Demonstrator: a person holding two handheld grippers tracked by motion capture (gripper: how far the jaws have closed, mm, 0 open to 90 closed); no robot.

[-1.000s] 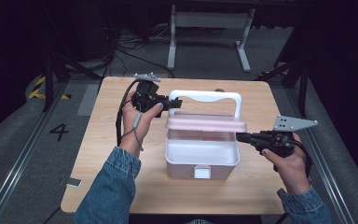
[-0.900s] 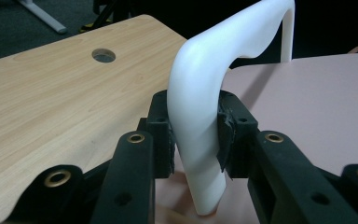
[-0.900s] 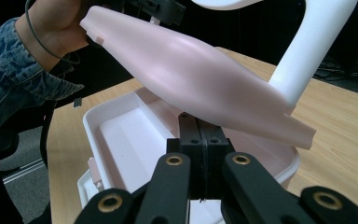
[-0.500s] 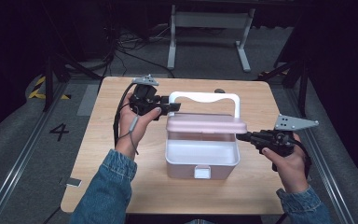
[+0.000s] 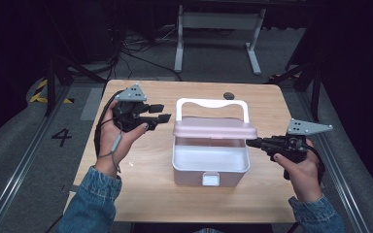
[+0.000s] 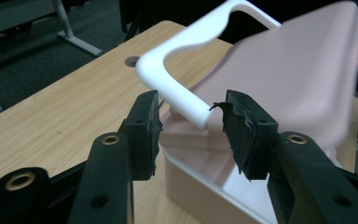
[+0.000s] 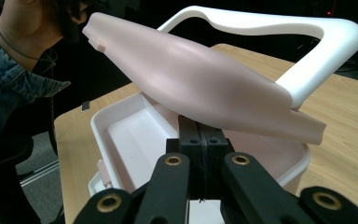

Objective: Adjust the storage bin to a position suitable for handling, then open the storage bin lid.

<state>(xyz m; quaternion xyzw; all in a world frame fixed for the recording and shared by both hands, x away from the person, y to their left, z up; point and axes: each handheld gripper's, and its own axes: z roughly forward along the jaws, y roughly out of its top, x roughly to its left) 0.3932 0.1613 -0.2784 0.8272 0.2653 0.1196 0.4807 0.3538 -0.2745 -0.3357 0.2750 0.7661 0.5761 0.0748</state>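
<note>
A white storage box (image 5: 211,165) sits at the centre of a wooden table (image 5: 141,194), its pink lid (image 5: 214,129) half raised. At three o'clock of the box, the right gripper (image 5: 250,142) props the lid from beneath, jaws pressed together, apparently to keep it open. At ten o'clock, the left gripper (image 5: 161,112) hangs just off the white handle (image 5: 211,104), which lies folded back; its jaws have just been closing slightly, spread with nothing pinched, the handle's corner just beyond their tips.
</note>
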